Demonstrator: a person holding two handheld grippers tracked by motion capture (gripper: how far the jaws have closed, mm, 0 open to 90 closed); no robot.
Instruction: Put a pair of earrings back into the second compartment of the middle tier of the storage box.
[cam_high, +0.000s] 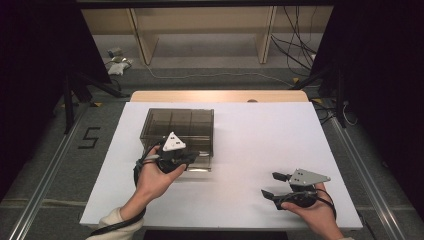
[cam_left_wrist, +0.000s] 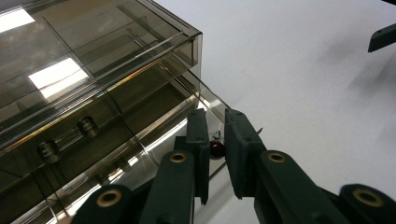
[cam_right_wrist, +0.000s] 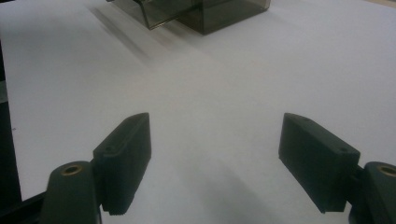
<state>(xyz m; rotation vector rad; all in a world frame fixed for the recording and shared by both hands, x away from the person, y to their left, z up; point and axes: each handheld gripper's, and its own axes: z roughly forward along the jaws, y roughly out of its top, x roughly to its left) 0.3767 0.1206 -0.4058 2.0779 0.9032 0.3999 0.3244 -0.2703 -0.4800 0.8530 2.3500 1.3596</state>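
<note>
Left gripper is pinched on the thin front wall of the drawer, which sticks out a bit from the smoky box on the table. I'd pull straight and level so it doesn't jam. Right gripper sits wide apart, well off to the side.

I'm seeing a smoky brown see-through box on a white sheet — my black grippers are wearing grey plates, and something dark red is showing inside.
</note>
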